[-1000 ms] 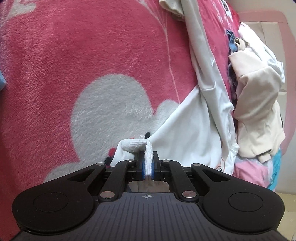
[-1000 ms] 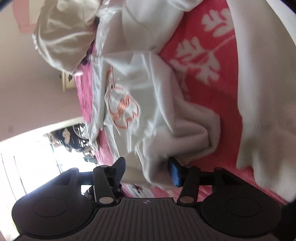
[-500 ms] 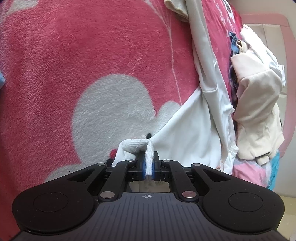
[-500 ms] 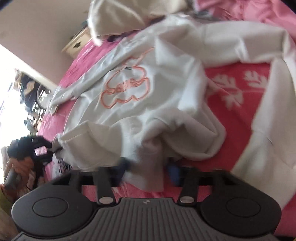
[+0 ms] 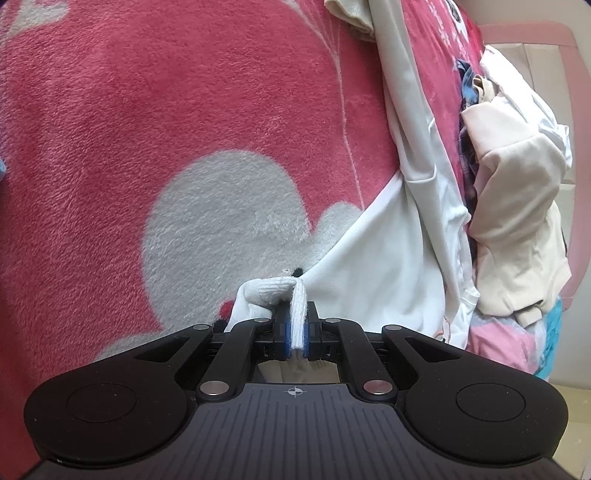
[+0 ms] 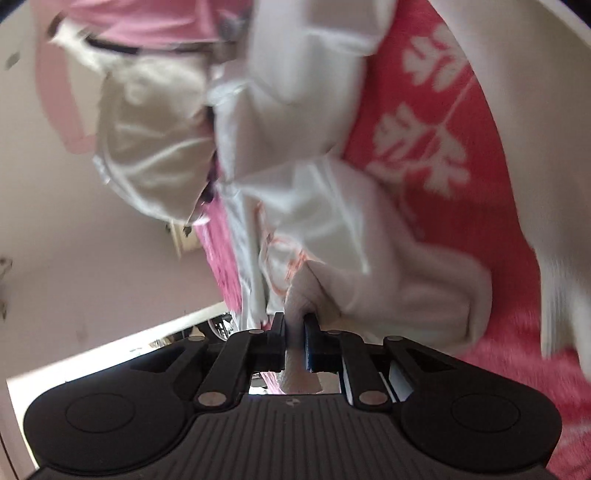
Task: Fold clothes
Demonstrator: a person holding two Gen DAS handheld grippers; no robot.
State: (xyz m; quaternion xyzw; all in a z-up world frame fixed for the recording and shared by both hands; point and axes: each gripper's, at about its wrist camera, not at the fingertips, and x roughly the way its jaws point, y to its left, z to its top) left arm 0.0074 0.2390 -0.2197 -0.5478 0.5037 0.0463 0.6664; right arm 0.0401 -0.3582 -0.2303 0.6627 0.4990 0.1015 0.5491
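The white garment (image 5: 373,266) is pinched by both hand-held grippers: left (image 5: 294,332), and right (image 6: 294,341), whose jaws are opening slightly. No fold is made yet. A clothes pile (image 5: 517,221) is left.

White garment (image 5: 373,280) (red-and-grey blanket (image 5: 184,129))

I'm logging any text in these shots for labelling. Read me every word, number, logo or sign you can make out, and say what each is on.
No text can be quoted; nothing reads clearly.
White marks on the pink blanket, top right of the left view: too small to read.
Orange outline print on the white sweatshirt: blurred, unreadable.
Small crosshair sign on the black body behind the left tongs: no words.
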